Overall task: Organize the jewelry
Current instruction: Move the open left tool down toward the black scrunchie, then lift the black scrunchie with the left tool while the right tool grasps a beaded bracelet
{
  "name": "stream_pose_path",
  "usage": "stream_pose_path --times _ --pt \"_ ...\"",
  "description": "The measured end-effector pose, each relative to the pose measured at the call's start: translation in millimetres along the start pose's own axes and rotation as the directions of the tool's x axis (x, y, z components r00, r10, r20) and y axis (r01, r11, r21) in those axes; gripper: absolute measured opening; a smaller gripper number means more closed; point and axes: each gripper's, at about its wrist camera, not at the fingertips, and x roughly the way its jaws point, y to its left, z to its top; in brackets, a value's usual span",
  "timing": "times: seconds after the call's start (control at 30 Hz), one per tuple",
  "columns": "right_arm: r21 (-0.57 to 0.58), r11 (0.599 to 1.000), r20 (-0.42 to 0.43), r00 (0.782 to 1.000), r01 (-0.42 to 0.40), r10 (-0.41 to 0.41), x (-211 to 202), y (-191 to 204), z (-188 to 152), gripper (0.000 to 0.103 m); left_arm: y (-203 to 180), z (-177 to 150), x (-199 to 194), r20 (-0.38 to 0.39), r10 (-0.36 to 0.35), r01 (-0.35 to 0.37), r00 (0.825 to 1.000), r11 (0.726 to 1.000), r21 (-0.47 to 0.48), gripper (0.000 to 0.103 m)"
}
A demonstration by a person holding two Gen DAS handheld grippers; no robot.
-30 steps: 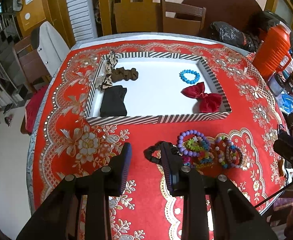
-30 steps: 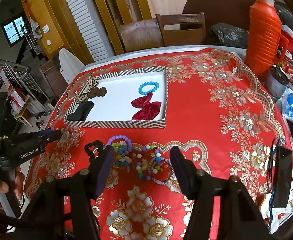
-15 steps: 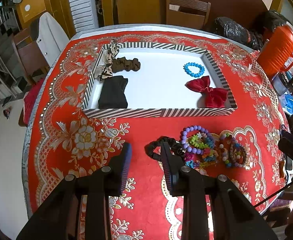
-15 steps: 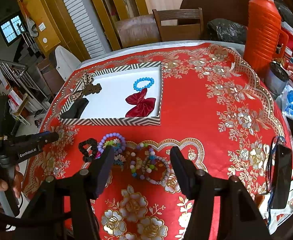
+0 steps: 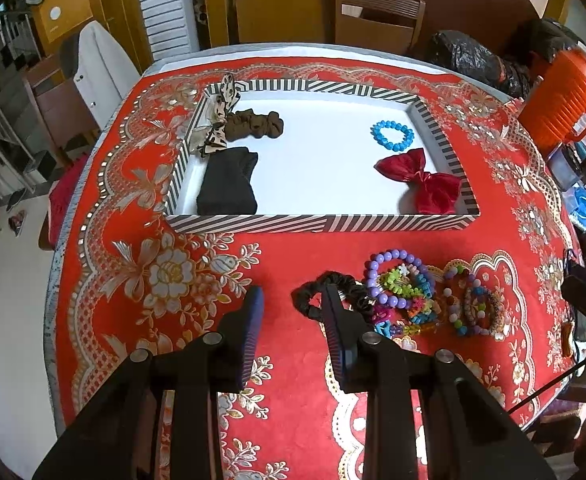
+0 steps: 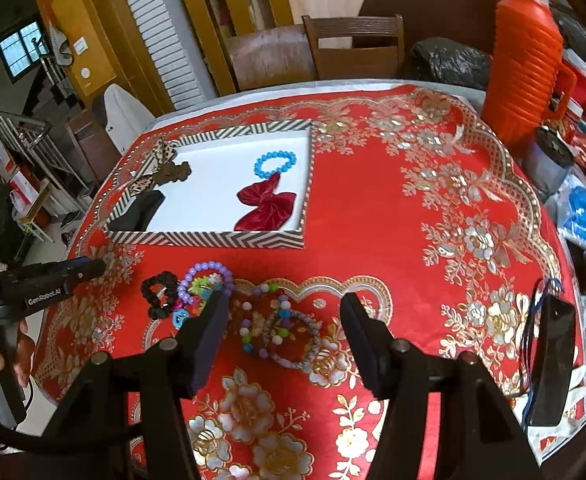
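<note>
Red cloth covers the tabletop (image 5: pixel 133 240). Nearest, the left tool (image 5: pixel 291 300) and the right tool (image 6: pixel 281 304) both stand apart, holding nothing. Bead bracelets (image 5: pixel 421 292) lie at 2 o'clock from the left tool, a black scrunchie (image 5: pixel 313 290) beside them. Farther, at 12 o'clock, the striped tray (image 5: pixel 317 224) holds a blue bracelet (image 5: pixel 392 134) and a red bow (image 5: pixel 421 180).
</note>
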Motion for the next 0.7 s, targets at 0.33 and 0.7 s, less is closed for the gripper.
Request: stream_pose_path --times 0.33,0.7 --pt "-0.007 1.0 -0.022 1.0 0.017 -0.018 7 -6 -3 0.061 5 2 9 -0.04 -0.077 0.075 0.996 0.996 -0.045 0.019" --pt "-0.029 0.999 -0.103 0.995 -0.019 0.016 50 -14 -8 0.048 18 -4 52 -0.158 -0.235 0.203 0.959 0.959 -0.196 0.02"
